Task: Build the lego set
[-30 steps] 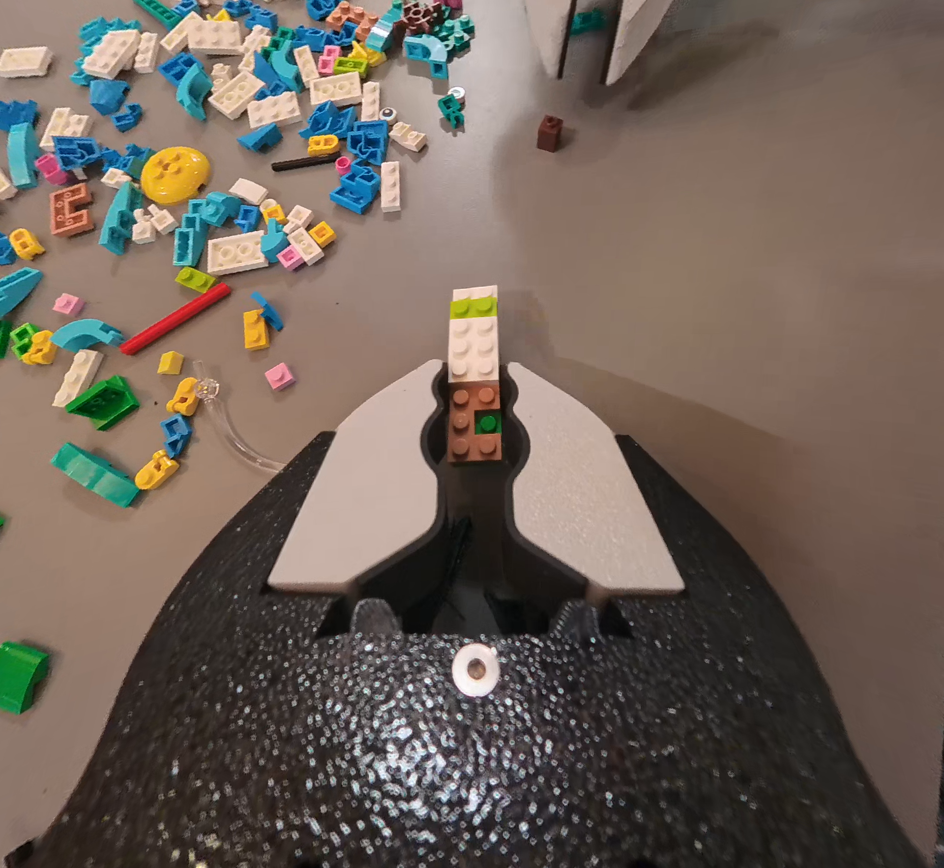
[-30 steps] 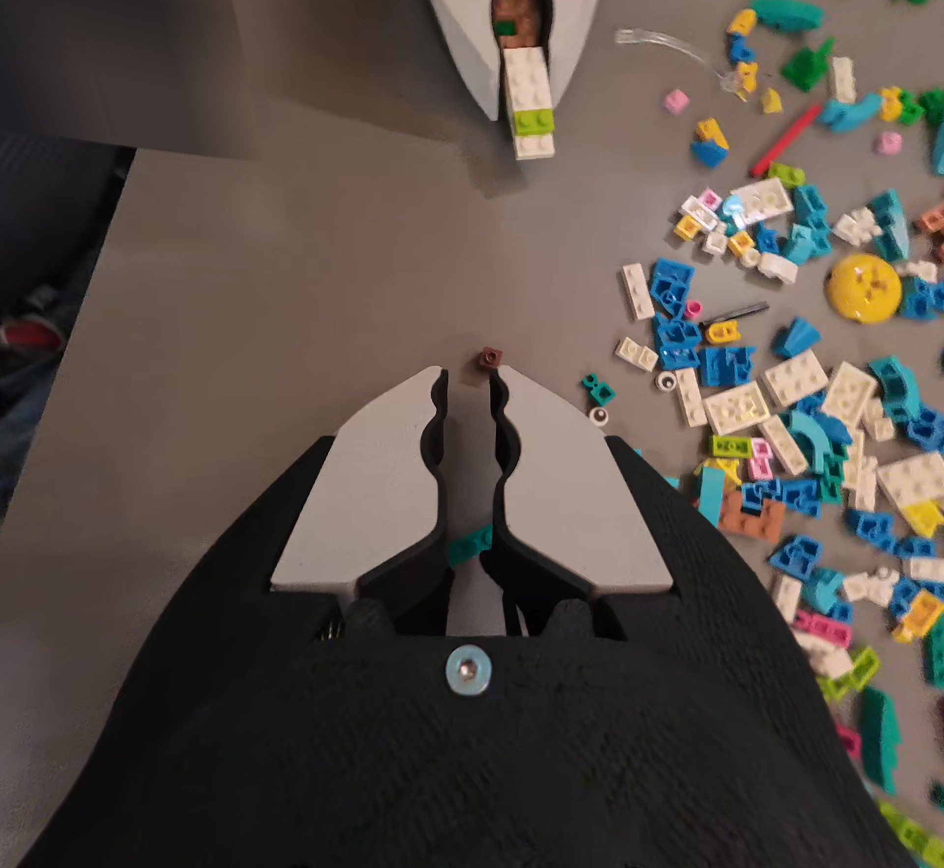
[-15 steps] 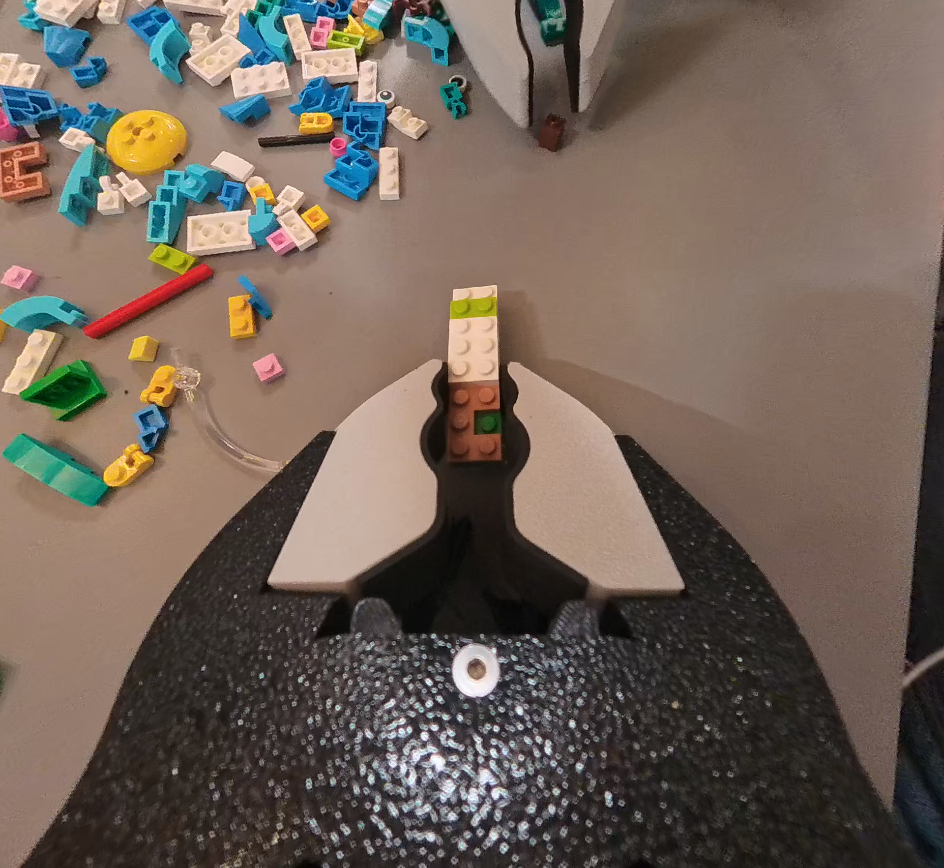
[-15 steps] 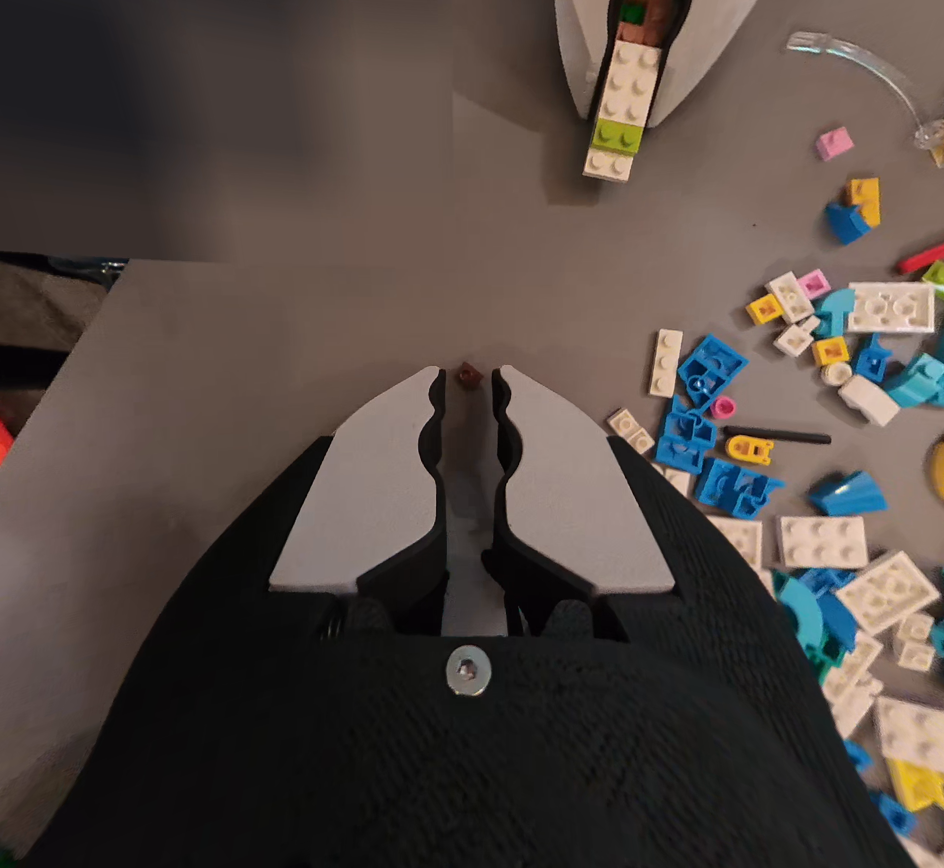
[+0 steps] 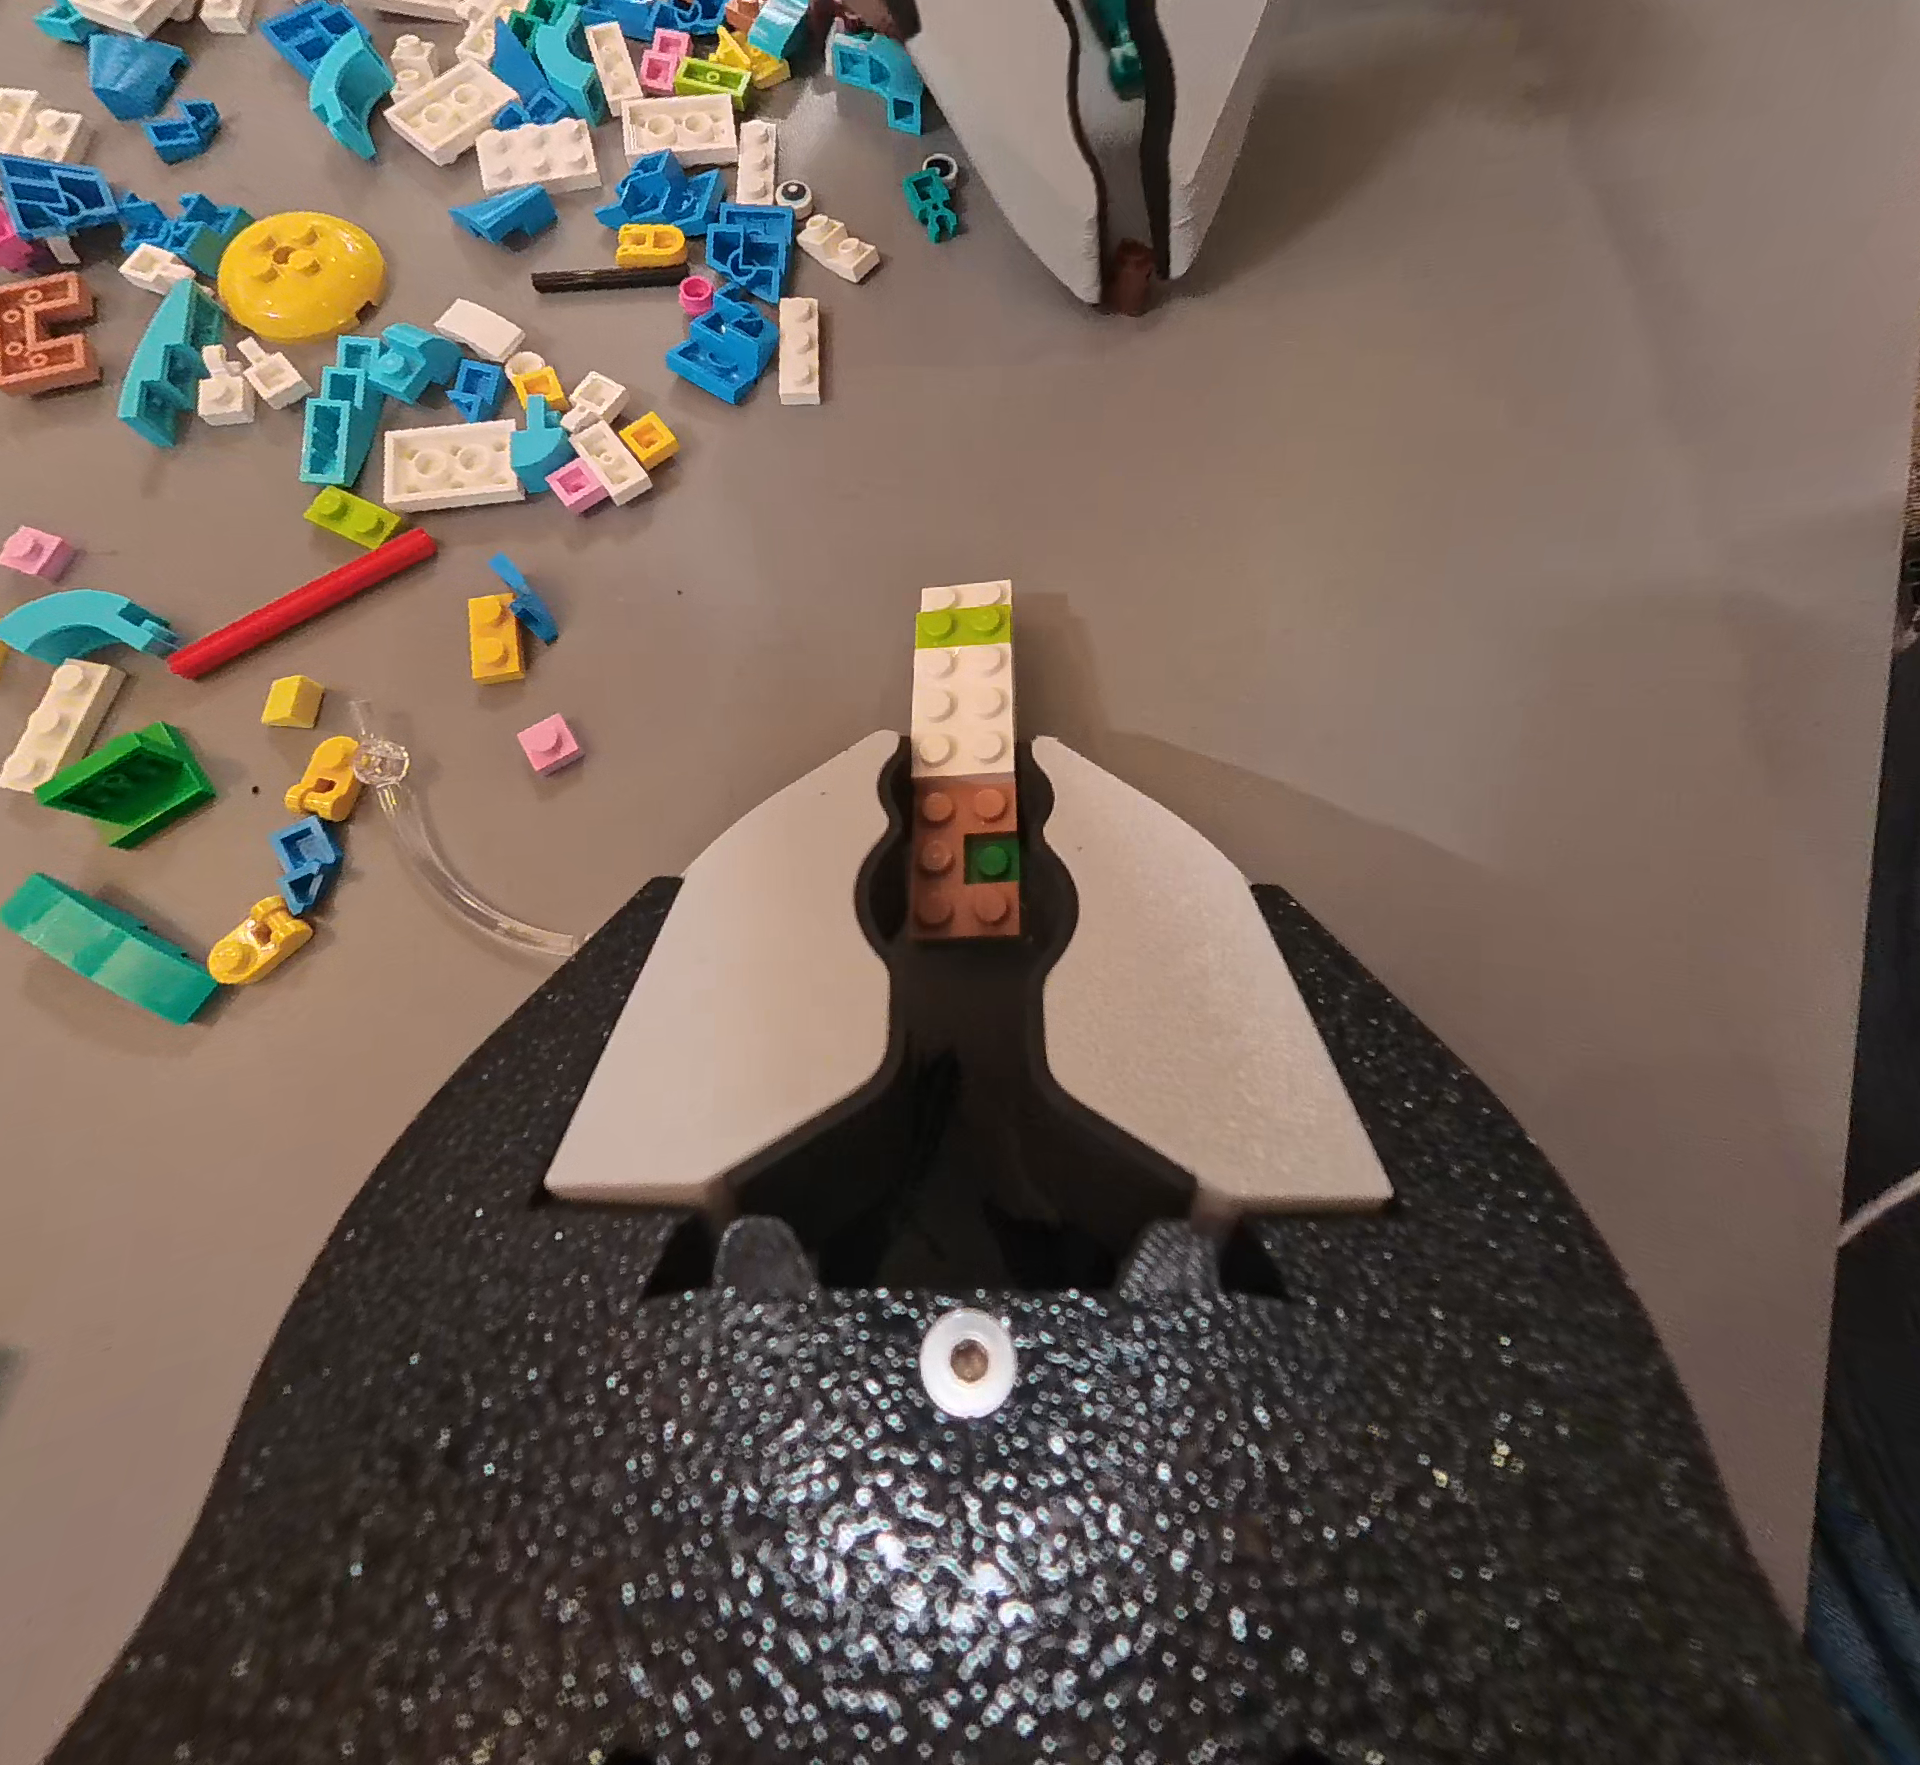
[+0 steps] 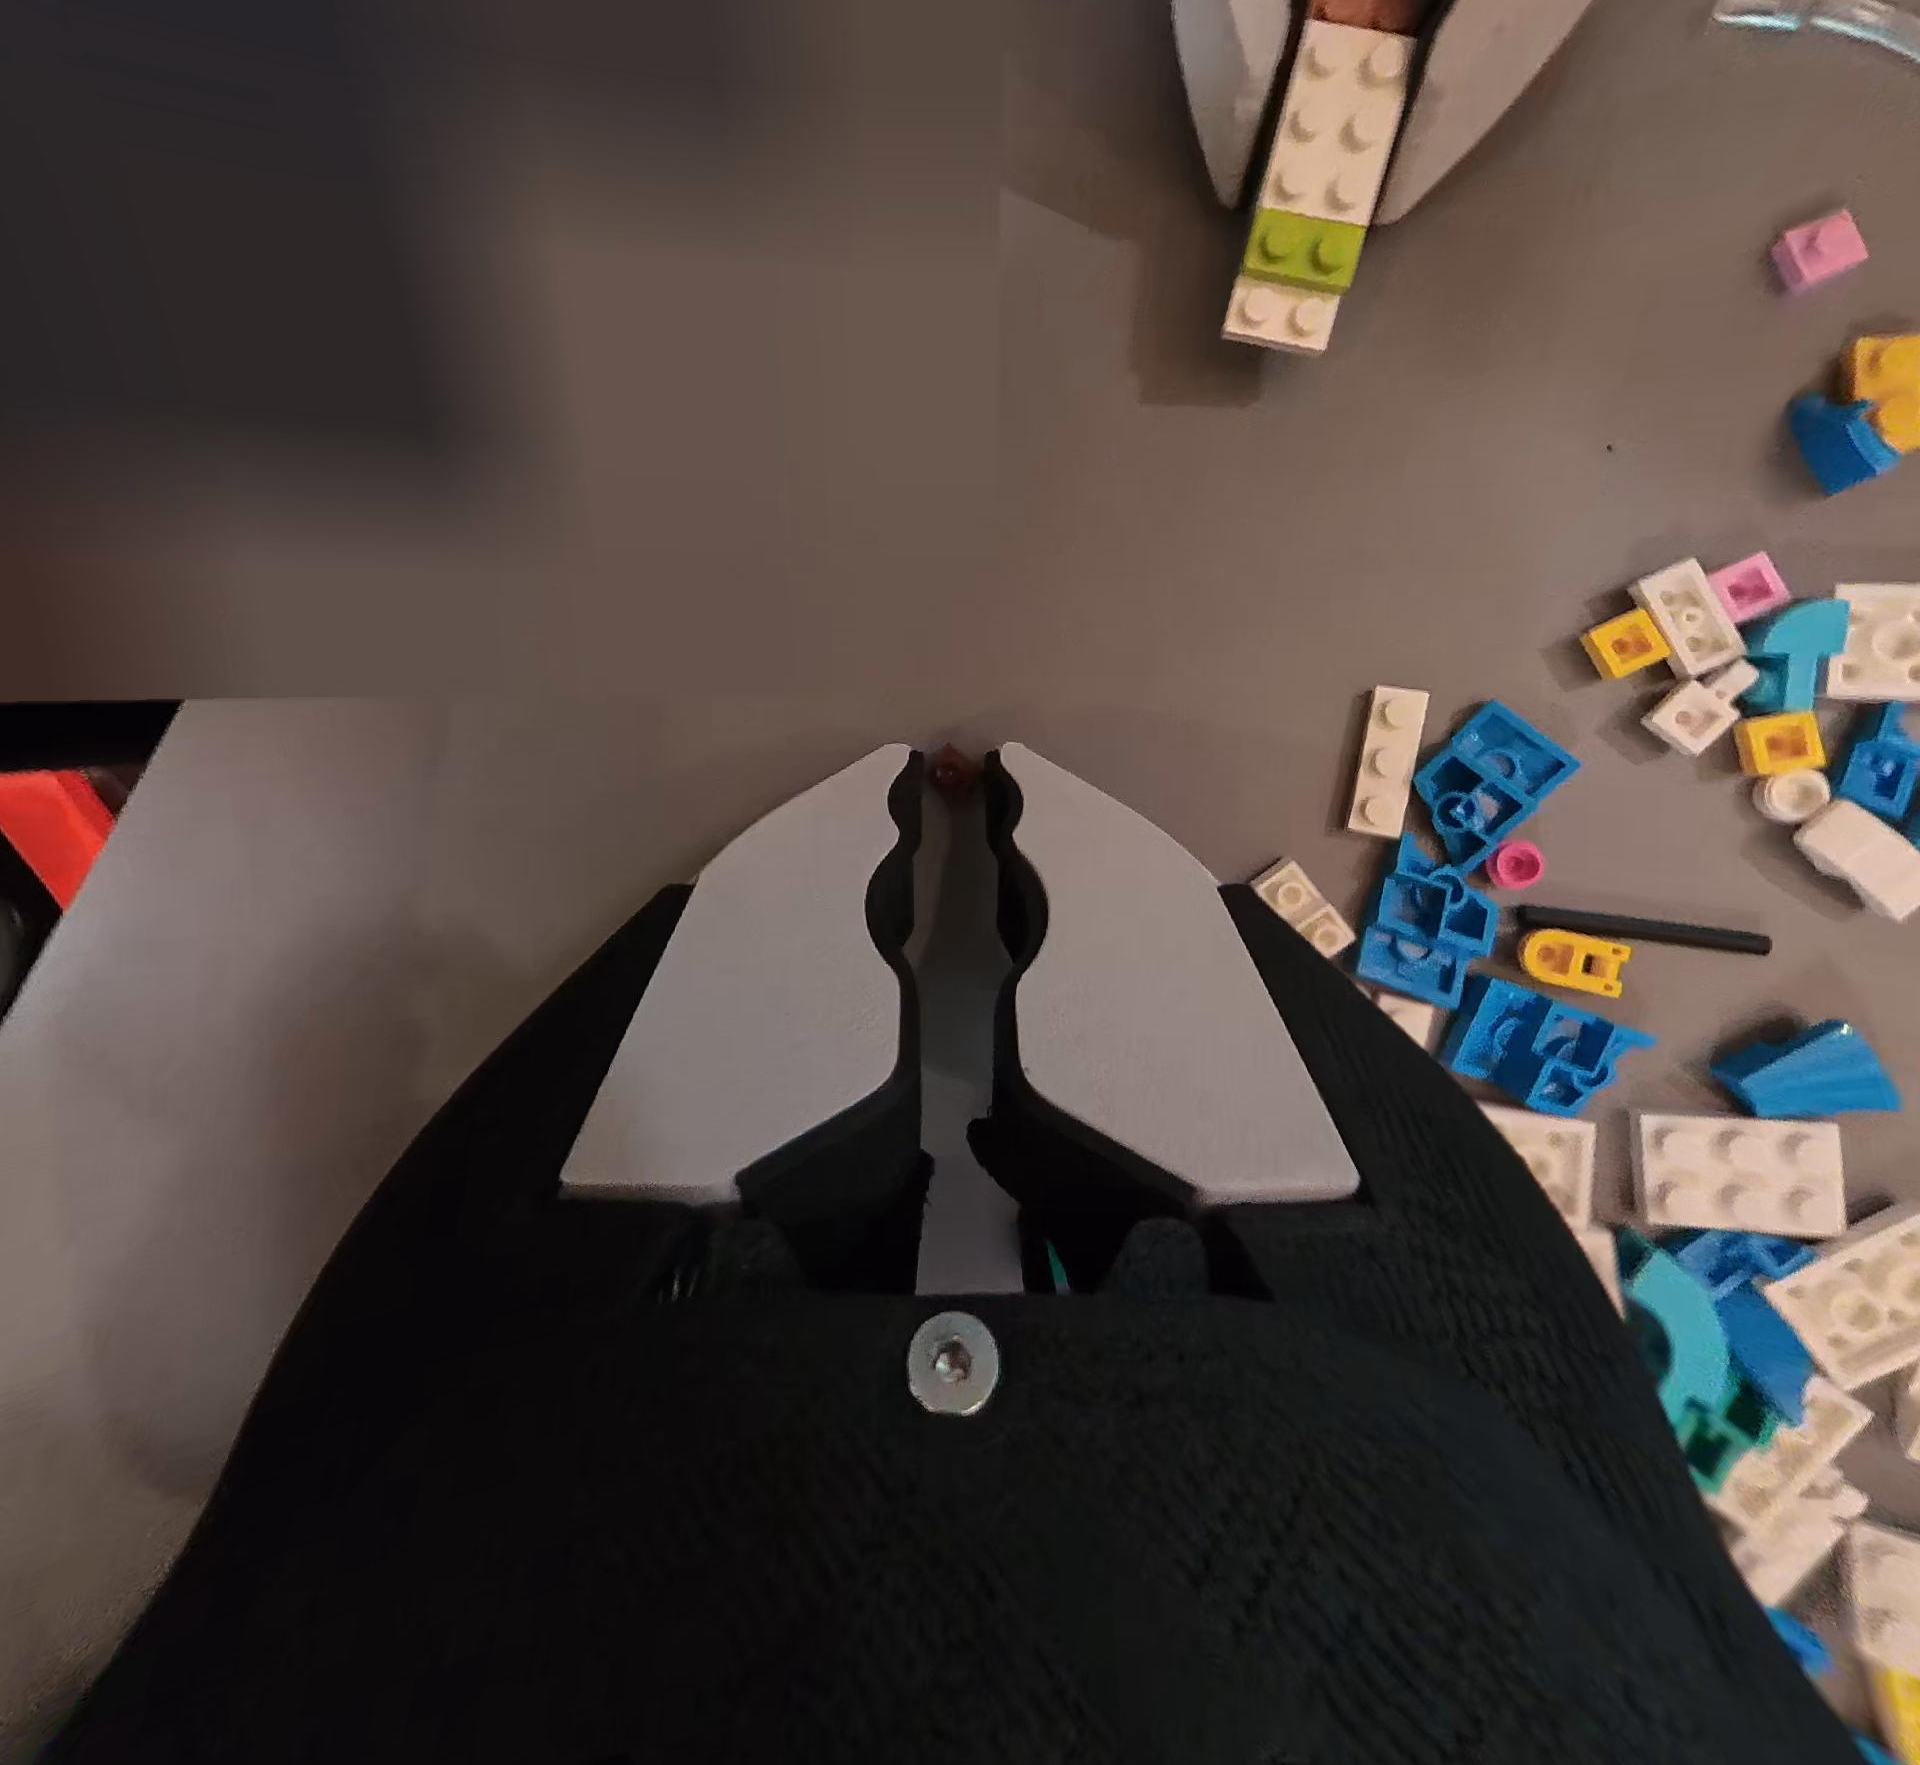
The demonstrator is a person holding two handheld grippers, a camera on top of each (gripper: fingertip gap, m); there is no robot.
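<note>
Build judged early: the loose brick pile (image 5: 416,188) on the grey table (image 5: 1351,572) is large, and the only joined unit is a short strip assembly (image 5: 964,759) of brown, white and lime plates with one green stud piece. Left gripper (image 5: 964,749) is clamped on the assembly's brown end, held level, white tip projecting forward, pile off to its left. Right gripper (image 6: 951,759), opposite the assembly and tilted down to the table, has jaws nearly closed around a small dark-brown brick (image 6: 949,770); firm pinch or mere contact cannot be told.
</note>
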